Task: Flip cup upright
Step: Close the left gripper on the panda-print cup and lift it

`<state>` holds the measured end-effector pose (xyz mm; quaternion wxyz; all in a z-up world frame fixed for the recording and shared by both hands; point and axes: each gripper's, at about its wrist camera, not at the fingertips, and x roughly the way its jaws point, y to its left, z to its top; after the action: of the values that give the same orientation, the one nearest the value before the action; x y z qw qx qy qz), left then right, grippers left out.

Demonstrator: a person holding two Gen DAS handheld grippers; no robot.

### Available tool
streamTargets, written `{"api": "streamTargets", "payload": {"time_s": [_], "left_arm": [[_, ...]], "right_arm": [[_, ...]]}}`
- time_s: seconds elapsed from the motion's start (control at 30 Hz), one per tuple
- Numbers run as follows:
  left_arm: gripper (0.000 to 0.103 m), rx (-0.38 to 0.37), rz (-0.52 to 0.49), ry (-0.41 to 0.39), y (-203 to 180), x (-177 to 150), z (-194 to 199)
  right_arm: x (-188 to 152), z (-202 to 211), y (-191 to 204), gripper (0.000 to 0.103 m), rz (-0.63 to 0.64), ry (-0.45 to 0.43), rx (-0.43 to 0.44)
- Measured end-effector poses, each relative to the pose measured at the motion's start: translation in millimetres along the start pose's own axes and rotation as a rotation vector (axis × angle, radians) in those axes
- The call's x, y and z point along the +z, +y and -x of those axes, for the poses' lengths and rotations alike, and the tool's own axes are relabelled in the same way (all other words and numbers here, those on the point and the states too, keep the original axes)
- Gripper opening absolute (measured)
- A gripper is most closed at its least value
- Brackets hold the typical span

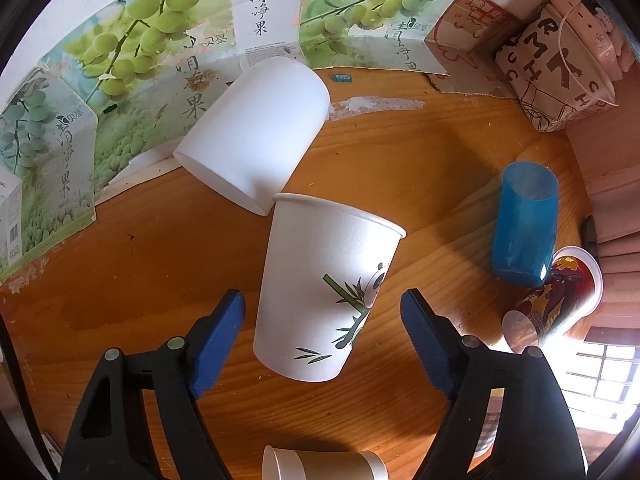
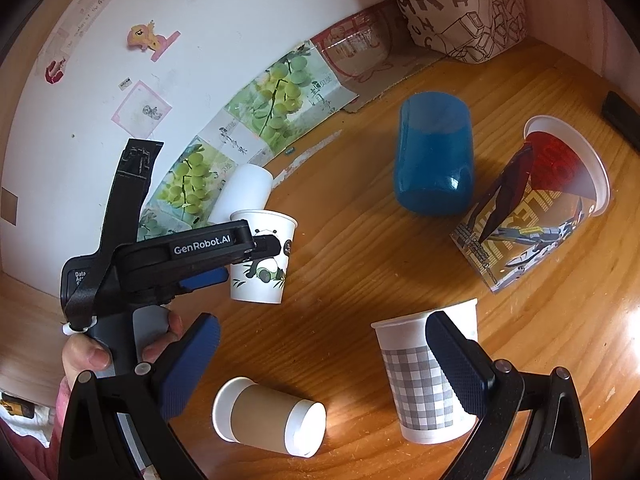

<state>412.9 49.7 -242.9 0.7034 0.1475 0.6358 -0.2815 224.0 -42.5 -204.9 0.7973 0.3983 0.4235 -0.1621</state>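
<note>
Between the spread blue pads of the left gripper (image 1: pixel 322 312) stands the panda cup (image 1: pixel 326 288), upright on the wooden table (image 1: pixel 420 152) (neither pad touches it). Nearby, the right gripper (image 2: pixel 322 356) hangs released above a brown-sleeved cup (image 2: pixel 270 416) lying on its side.

1. The panda cup (image 1: pixel 328 292) is standing upright on the table (image 1: pixel 400 152), between the spread fingers of the left gripper (image 1: pixel 322 312).
2. The plain cup (image 1: pixel 256 132) is lying on its side just behind the panda cup, against the boxes (image 1: pixel 132 80) lining the wall.
3. The tumbler (image 2: pixel 434 160) is lying to the right, with the printed cup (image 2: pixel 540 200) lying just beside it.
4. The checked cup (image 2: pixel 420 376) is standing near the front, at the right gripper (image 2: pixel 322 364).
5. The sleeved cup (image 2: pixel 268 416) is lying to its left.
6. The bag (image 2: pixel 468 12) is sitting at the back corner.
</note>
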Motion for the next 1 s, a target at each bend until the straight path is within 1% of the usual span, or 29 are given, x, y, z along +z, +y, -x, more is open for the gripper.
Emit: {"api": "streamTargets", "payload": {"time_s": [0.1,0.13,0.17,0.2,0.43,0.63,0.8,1.0], "left_arm": [[0.081,0.004,0.004,0.008,2,1,-3],[0.078,0.004,0.004,0.011,2,2,-4],[0.072,0.003,0.006,0.014,2,3,-5],[0.070,-0.001,0.008,0.019,3,3,-6],[0.069,-0.017,-0.008,0.014,6,4,-5],[0.069,-0.032,0.000,0.012,10,2,-3],[0.068,-0.047,0.000,-0.012,12,-4,10],[0.068,-0.065,0.005,-0.054,12,-16,35]], "right_arm": [[-3,1,1,0.103,-0.004,0.006,-0.006],[-4,1,1,0.103,-0.006,0.007,-0.009],[-5,2,1,0.103,-0.008,0.007,-0.012],[-6,3,1,0.103,-0.010,0.007,-0.015],[-13,11,3,0.103,-0.012,0.004,-0.033],[-21,15,5,0.103,-0.012,-0.002,-0.047],[-30,19,6,0.103,-0.038,0.023,-0.020],[-37,26,13,0.103,-0.022,0.038,0.006]]}}
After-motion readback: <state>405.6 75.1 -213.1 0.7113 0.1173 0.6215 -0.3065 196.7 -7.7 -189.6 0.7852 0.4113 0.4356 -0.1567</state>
